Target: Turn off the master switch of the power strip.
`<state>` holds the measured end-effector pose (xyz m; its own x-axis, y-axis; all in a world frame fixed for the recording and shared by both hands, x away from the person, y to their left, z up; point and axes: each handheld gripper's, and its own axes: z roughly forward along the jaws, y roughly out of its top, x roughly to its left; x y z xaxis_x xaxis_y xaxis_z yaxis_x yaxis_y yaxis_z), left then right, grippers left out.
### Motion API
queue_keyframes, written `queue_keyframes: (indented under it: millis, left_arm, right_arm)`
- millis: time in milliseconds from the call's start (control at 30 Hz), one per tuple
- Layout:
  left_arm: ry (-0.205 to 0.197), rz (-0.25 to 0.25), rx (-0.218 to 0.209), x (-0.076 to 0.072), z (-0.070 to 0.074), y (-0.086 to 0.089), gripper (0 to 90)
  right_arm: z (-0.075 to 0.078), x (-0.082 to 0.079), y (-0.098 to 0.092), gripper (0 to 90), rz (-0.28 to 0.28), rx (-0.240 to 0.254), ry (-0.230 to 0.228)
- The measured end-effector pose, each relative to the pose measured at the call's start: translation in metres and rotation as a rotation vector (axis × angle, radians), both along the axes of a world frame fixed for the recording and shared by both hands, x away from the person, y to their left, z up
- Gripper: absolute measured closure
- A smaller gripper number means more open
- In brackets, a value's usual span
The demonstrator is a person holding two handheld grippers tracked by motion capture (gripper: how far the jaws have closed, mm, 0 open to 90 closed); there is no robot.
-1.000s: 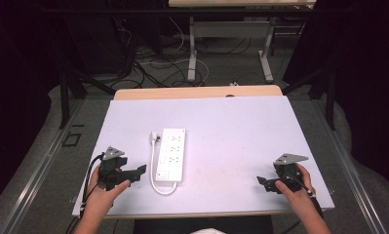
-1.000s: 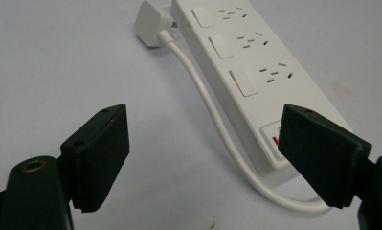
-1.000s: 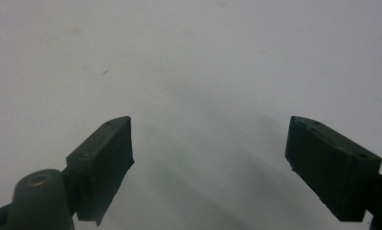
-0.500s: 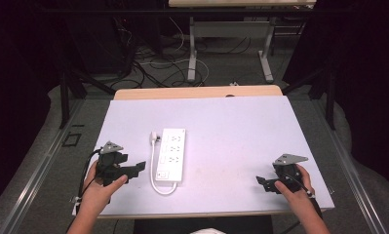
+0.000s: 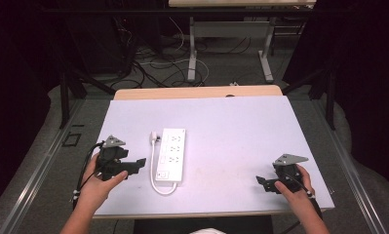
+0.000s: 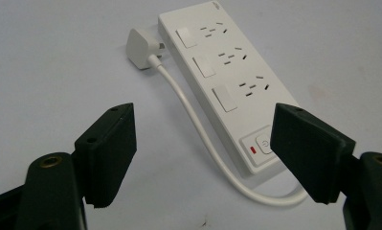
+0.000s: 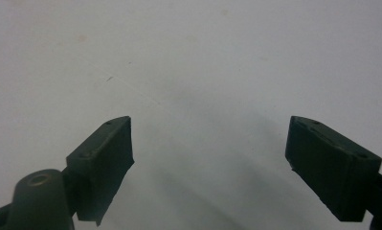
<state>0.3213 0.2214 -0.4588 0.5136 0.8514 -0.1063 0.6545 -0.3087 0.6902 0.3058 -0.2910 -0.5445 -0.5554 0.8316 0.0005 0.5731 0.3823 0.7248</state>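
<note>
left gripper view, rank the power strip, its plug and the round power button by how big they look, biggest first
1. power strip, by far the largest.
2. plug, the white block at the far end of the cord.
3. power button, smallest, partly behind the gripper's jaw. It lies nearer the camera than the plug, so the gap is if anything understated.

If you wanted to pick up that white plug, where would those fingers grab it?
Probably the plug body itself, across its flat sides, coming down from above. It lies on the table beside the power strip's far end, its cord trailing back toward the open left gripper, which is nearest.
</note>
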Motion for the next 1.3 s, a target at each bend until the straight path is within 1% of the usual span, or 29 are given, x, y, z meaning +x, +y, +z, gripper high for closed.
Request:
queue_keyframes:
  millis: [100,133,167,200,233,267,300,400,433,500,533,567,600,633,667,700,767,800,833,867,900,933,1000,1033,1067,1100,1133,1267,1300]
  left_arm:
    - [-0.005,0.001,0.017,0.001,0.003,-0.002,24.7]
    - [0.002,-0.009,0.022,0.002,0.004,-0.002,24.8]
    - [-0.003,-0.011,0.024,0.002,0.004,-0.003,24.9]
    - [0.004,-0.010,0.028,0.002,0.005,-0.005,25.2]
    - [0.002,-0.013,0.032,0.003,0.005,-0.005,25.2]
    - [0.007,-0.016,0.028,0.003,0.005,-0.006,25.2]
    - [0.002,-0.024,0.040,0.004,0.006,-0.006,25.2]
    - [0.027,-0.028,0.058,0.005,0.007,-0.008,26.7]
    - [0.028,-0.028,0.055,0.005,0.006,-0.009,27.3]
    - [0.043,-0.026,0.055,0.006,0.007,-0.010,28.5]
    - [0.047,-0.026,0.061,0.007,0.008,-0.010,28.8]
    - [0.073,-0.031,0.054,0.007,0.009,-0.010,29.2]
    - [0.064,-0.029,0.054,0.007,0.009,-0.011,29.5]
    - [0.061,-0.031,0.054,0.008,0.009,-0.012,29.6]
    - [0.084,-0.049,0.059,0.009,0.011,-0.011,29.9]
    - [0.082,-0.033,0.045,0.008,0.010,-0.012,30.2]
    - [0.098,-0.042,0.046,0.009,0.012,-0.013,31.4]
    - [0.094,-0.043,0.052,0.010,0.012,-0.013,31.5]
    - [0.099,-0.033,0.046,0.010,0.011,-0.015,32.0]
    - [0.099,-0.034,0.045,0.011,0.011,-0.015,32.8]
    - [0.108,-0.047,0.056,0.012,0.012,-0.015,33.2]
    - [0.118,-0.038,0.051,0.012,0.012,-0.016,33.5]
    - [0.133,-0.044,0.055,0.013,0.012,-0.016,34.8]
    - [0.132,-0.044,0.054,0.013,0.012,-0.017,34.9]
    - [0.141,-0.054,0.066,0.014,0.012,-0.017,35.4]
    - [0.139,-0.059,0.068,0.015,0.011,-0.017,36.1]
    - [0.157,-0.068,0.074,0.015,0.012,-0.017,36.8]
    - [0.178,-0.067,0.079,0.017,0.011,-0.019,39.5]
    - [0.178,-0.066,0.078,0.018,0.011,-0.019,40.8]
  right_arm:
    - [0.000,0.000,0.000,16.0,-0.004,0.001,-0.001]
    - [0.000,0.000,0.000,16.1,-0.005,0.001,-0.001]
    - [0.000,0.000,0.000,16.0,-0.005,0.001,-0.001]
    - [0.000,0.000,0.000,16.1,-0.002,-0.001,-0.001]
    - [0.000,0.000,0.000,16.0,-0.002,-0.001,-0.002]
    - [0.000,0.000,0.000,16.1,-0.006,-0.002,-0.004]
    - [0.000,0.000,0.000,16.0,-0.004,-0.003,-0.005]
    - [0.000,0.000,-0.001,16.1,0.003,-0.003,-0.011]
    - [0.000,0.000,-0.001,16.0,-0.002,-0.003,-0.010]
    - [0.000,0.000,0.000,16.0,0.000,0.002,-0.004]
    - [-0.001,0.000,0.000,16.0,-0.001,0.002,-0.003]
    - [-0.001,0.000,0.000,16.0,0.000,0.002,-0.002]
    - [-0.001,0.001,-0.001,16.0,0.011,-0.005,-0.009]
    - [-0.001,0.001,-0.001,16.0,0.010,-0.004,-0.009]
    - [-0.001,0.000,-0.001,16.0,0.009,-0.003,-0.007]
    - [-0.001,0.000,-0.001,16.0,0.004,0.000,-0.004]
    - [-0.001,0.000,0.000,16.0,-0.001,0.002,-0.003]
    - [-0.001,0.000,0.000,16.0,-0.001,0.001,-0.005]
    - [-0.001,0.000,-0.001,16.0,0.009,-0.006,-0.012]
    - [-0.001,0.000,-0.001,16.0,0.009,-0.006,-0.011]
    - [-0.001,0.000,0.000,16.0,0.011,-0.004,-0.008]
    - [-0.001,0.000,0.000,16.0,0.013,-0.004,-0.005]
    - [-0.002,0.000,0.001,16.0,0.008,0.000,0.000]
    - [-0.002,0.000,0.001,16.0,0.008,0.000,0.000]
    - [-0.002,0.000,0.001,16.0,0.008,0.000,0.001]
    - [-0.002,0.000,0.001,16.0,0.009,0.000,0.001]
    - [-0.002,0.000,0.001,16.0,0.006,0.000,0.003]
    - [-0.002,0.000,0.001,16.0,0.006,0.000,0.005]
    - [-0.002,0.000,0.001,16.0,0.008,0.000,0.005]
